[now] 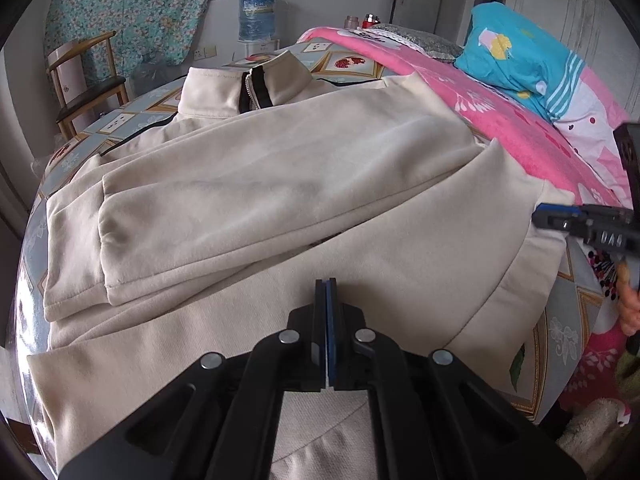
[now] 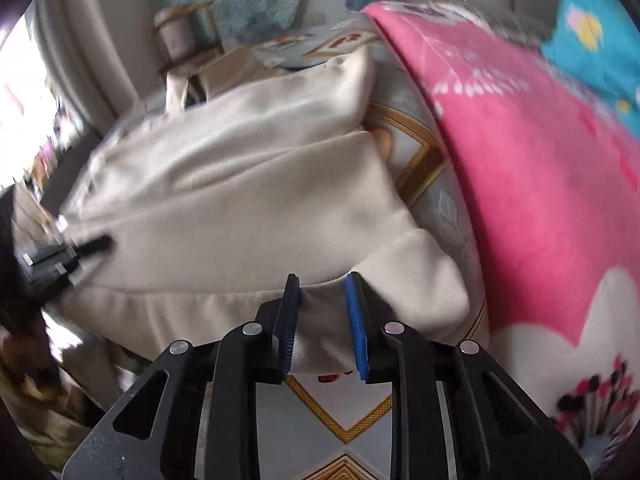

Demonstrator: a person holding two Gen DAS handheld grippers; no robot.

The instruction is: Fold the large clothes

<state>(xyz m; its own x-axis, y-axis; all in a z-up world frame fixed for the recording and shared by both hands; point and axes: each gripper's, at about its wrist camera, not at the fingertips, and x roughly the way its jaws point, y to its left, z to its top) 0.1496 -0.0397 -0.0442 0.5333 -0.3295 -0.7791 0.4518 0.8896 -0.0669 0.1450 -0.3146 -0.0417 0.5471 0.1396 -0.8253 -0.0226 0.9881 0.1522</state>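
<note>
Left tool (image 1: pixel 326 284) pinches the cream jacket (image 1: pixel 280 184); right tool (image 2: pixel 322 280), marked "DAG", stands wide at its hem.

One cream jacket (image 1: pixel 280 184), one water jug (image 1: pixel 257 14), one wooden chair (image 1: pixel 86 80), two claws.

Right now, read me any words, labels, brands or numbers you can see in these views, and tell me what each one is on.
"DAG", or something close, in pale raised letters on the body of the right gripper, seen from the left wrist view; partly cut off and uncertain.
The label on the water jug has printing too small to read.
The cream jacket, the pink blanket and the blue pillow show patterns only, no text.
</note>
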